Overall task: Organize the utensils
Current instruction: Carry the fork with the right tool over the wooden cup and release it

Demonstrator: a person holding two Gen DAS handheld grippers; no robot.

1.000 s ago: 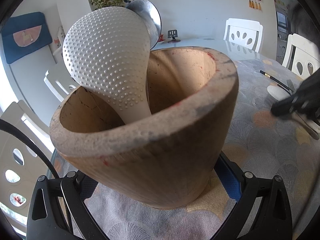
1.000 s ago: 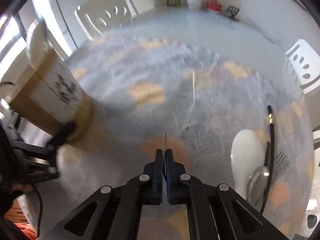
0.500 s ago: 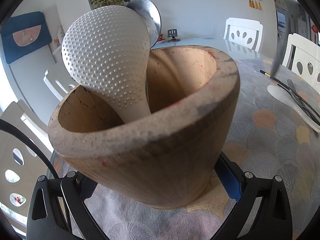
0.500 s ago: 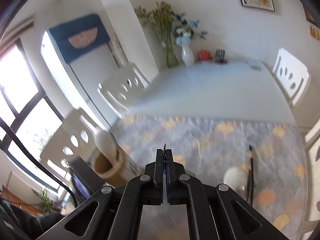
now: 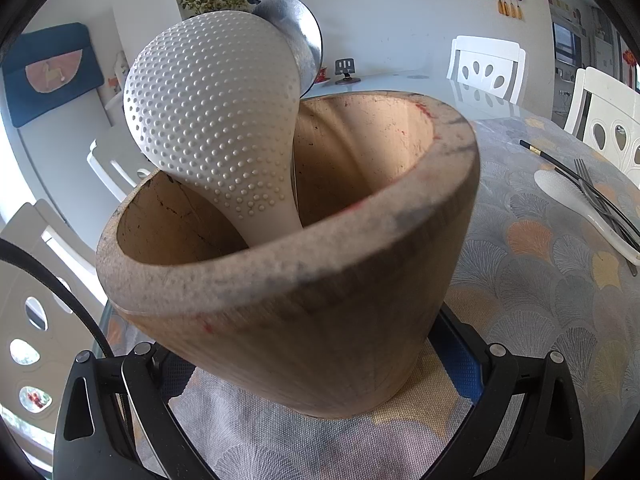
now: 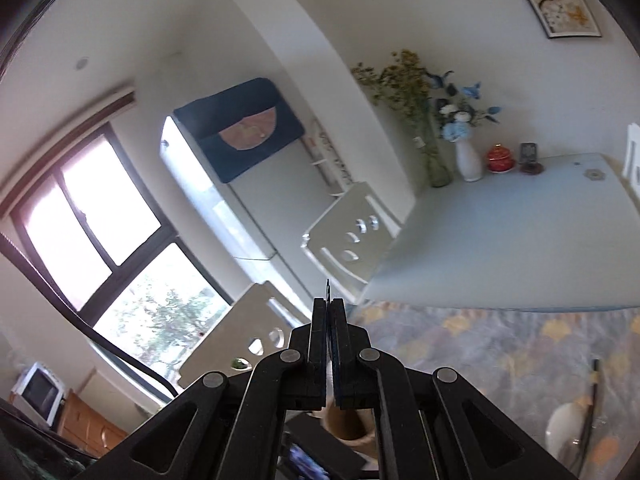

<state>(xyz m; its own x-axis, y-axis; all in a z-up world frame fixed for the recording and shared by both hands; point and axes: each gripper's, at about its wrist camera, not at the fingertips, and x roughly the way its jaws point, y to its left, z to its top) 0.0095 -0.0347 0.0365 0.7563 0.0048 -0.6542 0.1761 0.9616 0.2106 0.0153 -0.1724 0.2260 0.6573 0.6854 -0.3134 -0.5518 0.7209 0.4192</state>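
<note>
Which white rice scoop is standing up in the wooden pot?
The bumpy white scoop stands in the wooden pot, beside a metal spoon. The other white scoop lies flat on the table.

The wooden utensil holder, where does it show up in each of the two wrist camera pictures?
Left wrist: the wooden utensil holder fills the centre, between the left gripper's fingers.
Right wrist: only its rim peeks out at bottom centre, behind the shut right gripper.
Shared landmark: the white rice paddle on the tablecloth.
</note>
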